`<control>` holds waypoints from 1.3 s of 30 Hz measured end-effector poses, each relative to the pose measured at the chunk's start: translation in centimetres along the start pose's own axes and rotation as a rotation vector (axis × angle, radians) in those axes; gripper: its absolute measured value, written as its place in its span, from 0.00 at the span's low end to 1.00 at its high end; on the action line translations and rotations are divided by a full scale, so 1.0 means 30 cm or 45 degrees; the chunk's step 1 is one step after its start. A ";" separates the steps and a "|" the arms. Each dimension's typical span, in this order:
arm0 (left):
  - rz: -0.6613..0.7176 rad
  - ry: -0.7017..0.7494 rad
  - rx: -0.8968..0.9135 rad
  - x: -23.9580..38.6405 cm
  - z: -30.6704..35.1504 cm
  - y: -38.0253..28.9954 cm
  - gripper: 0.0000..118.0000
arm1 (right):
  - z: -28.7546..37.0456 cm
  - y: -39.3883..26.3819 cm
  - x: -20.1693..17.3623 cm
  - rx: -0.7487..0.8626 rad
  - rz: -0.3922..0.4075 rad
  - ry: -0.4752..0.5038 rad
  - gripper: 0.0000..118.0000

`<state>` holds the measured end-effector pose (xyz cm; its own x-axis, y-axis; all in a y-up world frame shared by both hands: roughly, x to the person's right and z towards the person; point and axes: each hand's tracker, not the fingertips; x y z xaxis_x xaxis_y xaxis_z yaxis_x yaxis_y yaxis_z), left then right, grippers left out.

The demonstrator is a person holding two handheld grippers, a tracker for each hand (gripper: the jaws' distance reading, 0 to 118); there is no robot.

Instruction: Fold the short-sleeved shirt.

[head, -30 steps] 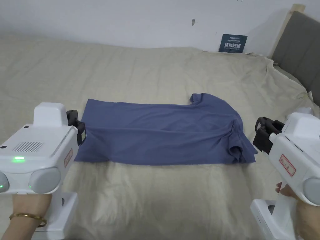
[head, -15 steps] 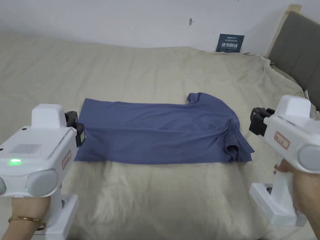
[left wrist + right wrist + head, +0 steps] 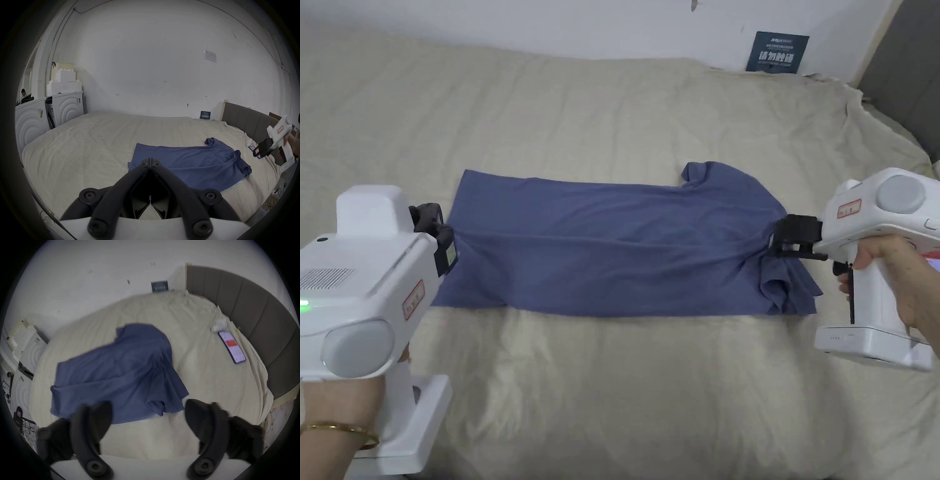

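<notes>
A blue short-sleeved shirt [image 3: 619,247] lies flat on the bed [image 3: 612,387], folded lengthwise into a long band that runs across the middle of the mattress, parallel to the near edge, with its collar end toward the headboard [image 3: 253,308] side.

The left tool [image 3: 150,163] is held low at the shirt's hem end, pointing along the bed toward the far wall. Its jaws are closed tip to tip; its tips overlap the hem edge, but the pictures do not settle whether cloth is pinched between them. The left hand [image 3: 337,400] grips the white handle from below, wrist bent upward and wearing a thin bangle [image 3: 337,431].

The right tool [image 3: 781,244] reaches in sideways from the headboard side, level with the bed, its black tips at the bunched sleeve by the shirt's collar end. In the right gripper view its jaws stand wide apart, empty, above the near sleeve. The right hand [image 3: 894,275] wraps the handle with the forearm coming in from the bed's near corner.

A phone [image 3: 232,347] lies on the sheet near the headboard, well apart from the shirt.
</notes>
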<state>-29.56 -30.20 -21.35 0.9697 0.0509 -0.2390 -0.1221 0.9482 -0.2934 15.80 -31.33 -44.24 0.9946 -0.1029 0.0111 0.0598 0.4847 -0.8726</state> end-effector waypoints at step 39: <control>-0.014 0.201 -1.031 -0.201 -0.621 -0.078 0.85 | -0.243 -0.078 0.118 -0.096 -0.087 -0.103 0.05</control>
<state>-39.06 -38.57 -36.49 0.9380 -0.0587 -0.3415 -0.2859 0.4256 -0.8586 18.55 -39.17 -45.73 0.9922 -0.0611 0.1083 0.1238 0.4122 -0.9027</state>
